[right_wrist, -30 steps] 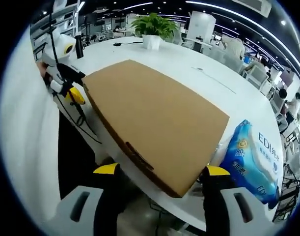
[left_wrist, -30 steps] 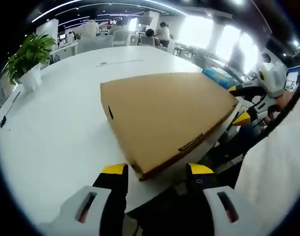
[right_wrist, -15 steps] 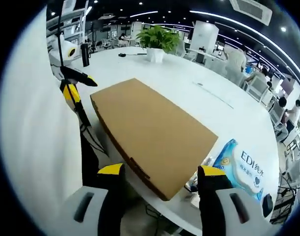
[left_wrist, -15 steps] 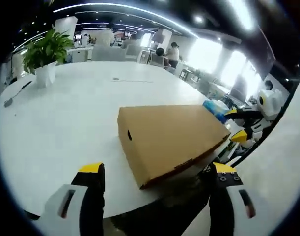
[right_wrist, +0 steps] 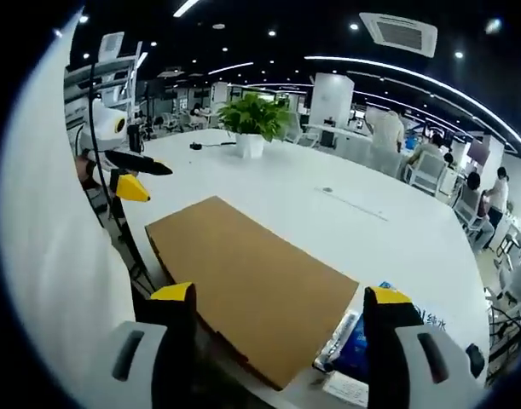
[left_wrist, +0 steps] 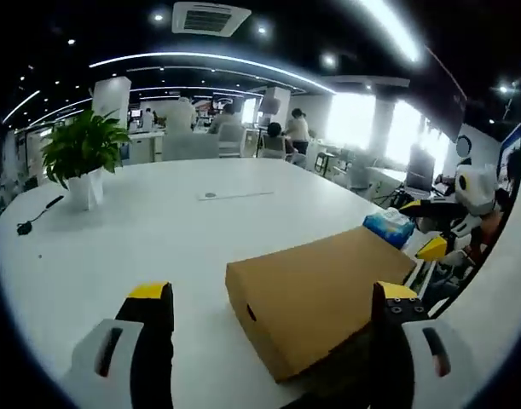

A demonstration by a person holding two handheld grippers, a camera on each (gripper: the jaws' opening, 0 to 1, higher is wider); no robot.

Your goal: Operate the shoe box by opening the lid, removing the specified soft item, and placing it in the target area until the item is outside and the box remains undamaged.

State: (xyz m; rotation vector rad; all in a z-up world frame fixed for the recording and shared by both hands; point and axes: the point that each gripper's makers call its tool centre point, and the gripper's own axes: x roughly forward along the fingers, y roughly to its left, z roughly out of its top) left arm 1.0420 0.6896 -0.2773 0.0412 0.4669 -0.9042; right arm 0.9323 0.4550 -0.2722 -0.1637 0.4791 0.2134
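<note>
Your left gripper [left_wrist: 273, 298] and right gripper [right_wrist: 281, 298] both gape, holding nothing, above the closed shoe box [left_wrist: 320, 294] at the table [left_wrist: 158, 221] edge.

Lighting bright, from ceiling strip lights [left_wrist: 200, 60] and overexposed windows [left_wrist: 362, 119]. Mild glare on the white desk [left_wrist: 158, 221]. Fisheye bends edges strongly. Distant background soft; shadows faint, both views.
</note>
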